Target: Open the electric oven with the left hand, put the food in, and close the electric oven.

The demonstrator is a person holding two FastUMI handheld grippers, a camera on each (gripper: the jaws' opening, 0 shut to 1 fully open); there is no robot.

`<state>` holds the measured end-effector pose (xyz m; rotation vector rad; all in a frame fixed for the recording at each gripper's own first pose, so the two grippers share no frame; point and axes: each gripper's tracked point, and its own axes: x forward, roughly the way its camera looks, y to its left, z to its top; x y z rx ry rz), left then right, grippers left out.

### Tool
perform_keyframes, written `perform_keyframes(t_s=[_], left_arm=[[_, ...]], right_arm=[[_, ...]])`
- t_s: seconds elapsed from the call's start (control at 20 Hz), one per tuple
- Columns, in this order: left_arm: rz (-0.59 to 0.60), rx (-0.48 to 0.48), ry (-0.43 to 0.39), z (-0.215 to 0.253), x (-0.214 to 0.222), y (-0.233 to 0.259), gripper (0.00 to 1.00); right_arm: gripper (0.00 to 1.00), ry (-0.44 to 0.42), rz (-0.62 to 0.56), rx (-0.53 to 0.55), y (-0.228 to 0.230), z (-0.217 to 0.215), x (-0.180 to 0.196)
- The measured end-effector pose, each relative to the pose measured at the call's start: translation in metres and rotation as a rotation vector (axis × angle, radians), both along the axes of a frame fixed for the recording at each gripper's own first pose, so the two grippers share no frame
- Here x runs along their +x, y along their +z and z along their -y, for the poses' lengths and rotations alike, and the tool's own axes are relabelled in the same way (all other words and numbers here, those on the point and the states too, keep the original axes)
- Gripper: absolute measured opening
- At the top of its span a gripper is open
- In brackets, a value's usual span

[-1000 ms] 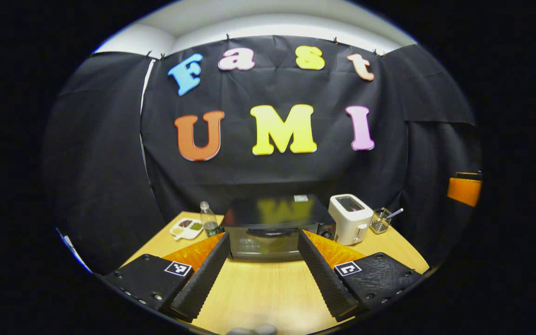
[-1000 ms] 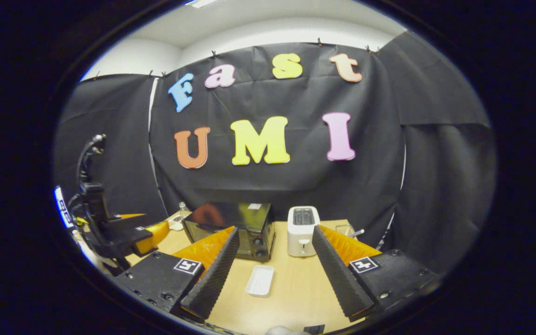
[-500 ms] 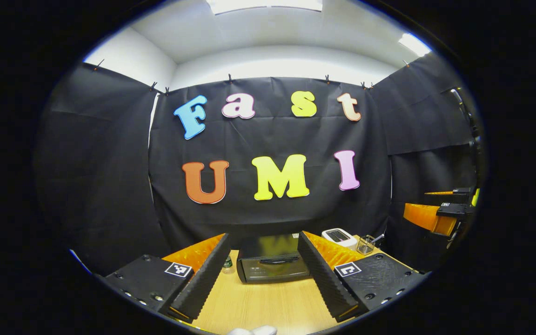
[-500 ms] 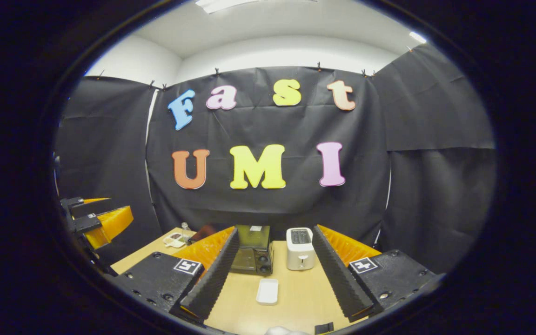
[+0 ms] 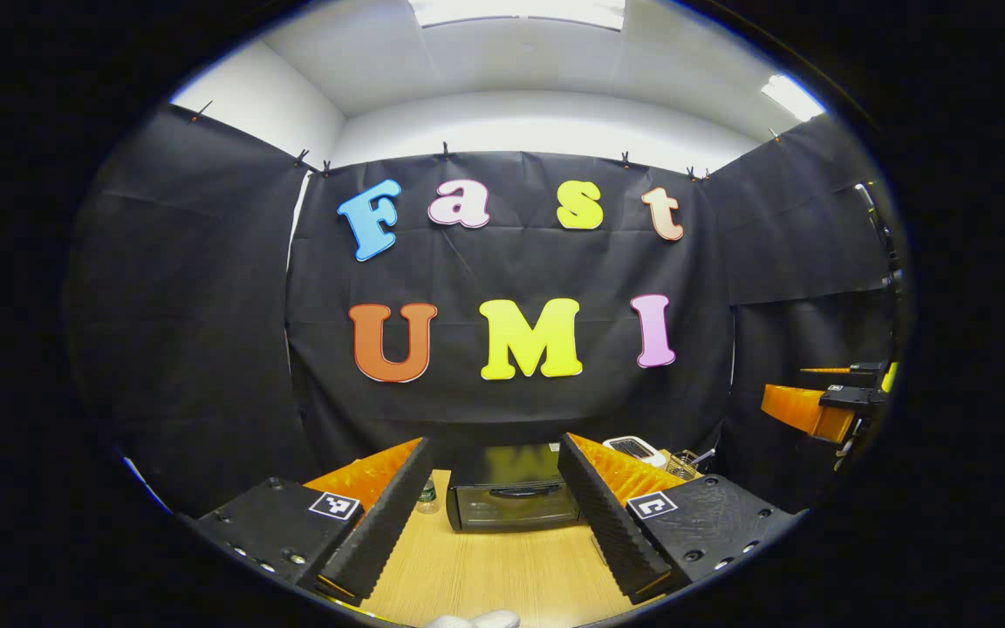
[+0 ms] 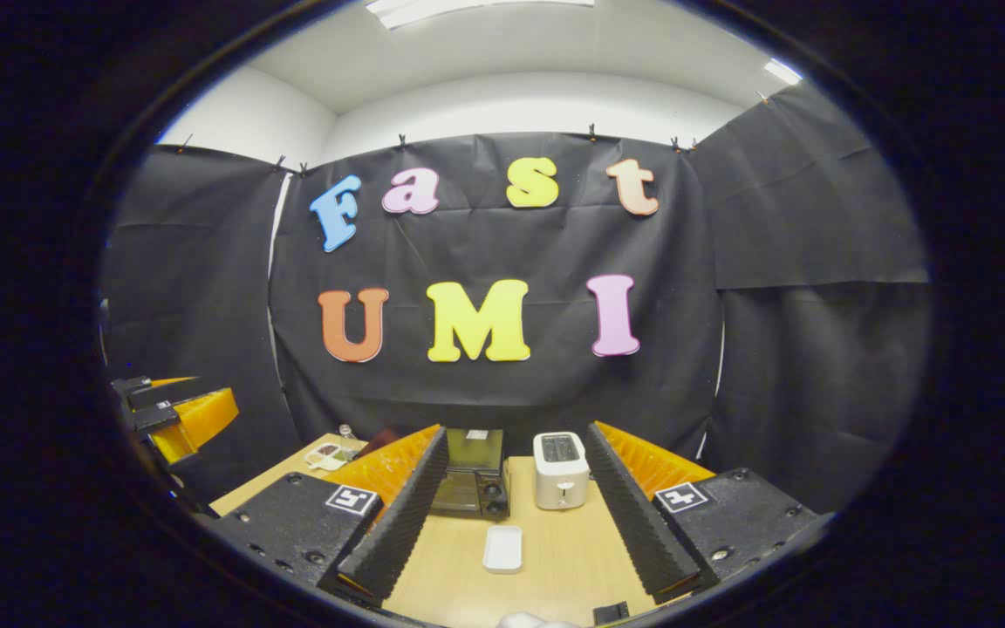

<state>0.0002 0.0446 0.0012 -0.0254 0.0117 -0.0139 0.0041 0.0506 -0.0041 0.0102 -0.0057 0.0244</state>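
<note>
Wooden desk [image 5: 502,571] under black cloth booth walls, white ceiling above. Left tongs [image 5: 491,515] were held above the desk, fingers apart, nothing between them; electric oven [image 5: 516,497] sat straight ahead past the tips, door shut, handle facing the camera. Right tongs [image 6: 509,515] also apart and empty, raised over the desk. In right gripper view a small white tray [image 6: 502,549] lay on the desk between the fingers, in front of the oven [image 6: 472,484]; what it held could not be told. White toaster [image 6: 561,469] stood just beside the oven on its right. Farther left a plastic bottle [image 5: 427,494] and a divided snack plate [image 6: 326,455] sat near the desk edge. Wire basket [image 5: 684,464] with a utensil sat beyond the toaster [image 5: 633,449]. Each tongs appeared at the far edge of the other's view, well apart.
</note>
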Motion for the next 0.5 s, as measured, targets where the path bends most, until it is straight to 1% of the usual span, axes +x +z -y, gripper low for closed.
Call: perform_keyframes(t_s=[0.5], left_arm=[[0.005,-0.011,-0.003,-0.0055,-0.0080,0.0007,0.95]], right_arm=[[1.00,0.004,-0.001,-0.010,0.0018,-0.0087,-0.0089]])
